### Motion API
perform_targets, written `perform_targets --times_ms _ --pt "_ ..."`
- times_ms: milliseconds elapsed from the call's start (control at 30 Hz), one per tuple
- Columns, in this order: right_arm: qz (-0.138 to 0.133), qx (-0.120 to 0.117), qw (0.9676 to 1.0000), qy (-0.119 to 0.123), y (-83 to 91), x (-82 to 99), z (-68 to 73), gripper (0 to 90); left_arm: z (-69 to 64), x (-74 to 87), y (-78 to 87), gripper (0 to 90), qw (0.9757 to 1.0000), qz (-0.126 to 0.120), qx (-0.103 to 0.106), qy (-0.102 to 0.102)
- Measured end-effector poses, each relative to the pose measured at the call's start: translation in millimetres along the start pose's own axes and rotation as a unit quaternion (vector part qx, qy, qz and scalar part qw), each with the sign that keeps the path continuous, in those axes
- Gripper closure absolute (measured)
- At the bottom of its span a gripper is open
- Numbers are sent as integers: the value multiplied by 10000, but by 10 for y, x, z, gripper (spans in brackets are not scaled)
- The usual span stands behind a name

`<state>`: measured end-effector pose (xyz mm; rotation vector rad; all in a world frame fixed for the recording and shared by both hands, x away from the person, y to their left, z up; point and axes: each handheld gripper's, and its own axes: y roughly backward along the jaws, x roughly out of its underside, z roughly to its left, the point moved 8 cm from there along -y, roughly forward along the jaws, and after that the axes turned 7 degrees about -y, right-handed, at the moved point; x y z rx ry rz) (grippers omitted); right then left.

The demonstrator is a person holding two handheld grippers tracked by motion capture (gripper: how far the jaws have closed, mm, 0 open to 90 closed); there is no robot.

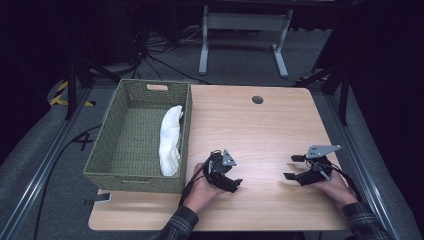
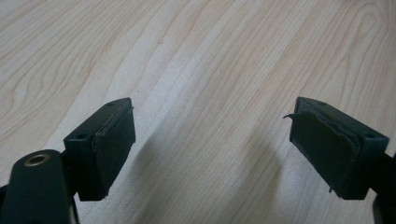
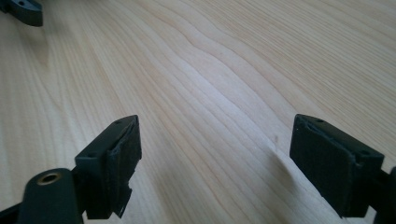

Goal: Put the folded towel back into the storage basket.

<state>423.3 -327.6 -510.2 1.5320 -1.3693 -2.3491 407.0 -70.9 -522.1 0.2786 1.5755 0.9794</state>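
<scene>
Two grippers are hovering low over the bare table [image 1: 260,130], left gripper [image 1: 231,179] and right gripper [image 1: 294,167] both gaping wide, gripping nothing. White cloth [image 1: 170,140] is lying in the woven basket [image 1: 107,145] along its right wall; placing looks done. The basket's near inside corner is sitting hidden behind its rim.

A green woven basket [image 1: 135,135] sits on the left part of the wooden table [image 1: 260,130]. A white cloth [image 1: 170,140] lies inside the basket, along its right wall. A small round hole [image 1: 257,99] is in the table, to the right of the basket. A white desk frame [image 1: 245,35] stands on the floor behind the basket.
</scene>
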Motion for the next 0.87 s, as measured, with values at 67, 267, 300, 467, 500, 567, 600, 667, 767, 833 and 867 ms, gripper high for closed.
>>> perform_targets --times_ms 67,267,300,467,500,567,600,667,767,833,867 --pt "9 93 10000 17 -5 36 -32 172 -3 16 -28 147 10000 5 -28 -15" --pt "8 299 9995 48 -19 107 -74 161 -15 40 -73 120 9999 16 -45 -131" --pt "7 319 9995 51 -19 109 -73 158 -16 49 -76 111 9999 -2 -44 -118" --pt "44 455 9989 107 -28 115 -65 146 -7 50 -83 89 9999 -11 -32 -136" --pt "45 455 9989 104 -28 116 -65 146 -7 50 -84 89 9999 -10 -31 -138" --pt "44 456 9989 104 -28 116 -65 146 -7 50 -84 89 9999 -9 -30 -139" --pt "47 450 9989 107 -28 116 -65 146 -8 50 -84 89 9999 -11 -29 -136" --pt "44 454 9989 102 -28 116 -65 145 -7 50 -84 89 9999 -10 -29 -138" --pt "45 454 9989 102 -28 116 -65 145 -9 49 -84 90 9999 -19 -25 -135" --pt "44 457 9989 104 -28 116 -65 145 -8 49 -83 92 9999 -19 -30 -144" --pt "43 462 9989 111 -28 117 -67 145 -7 49 -83 92 9999 -21 -29 -146"
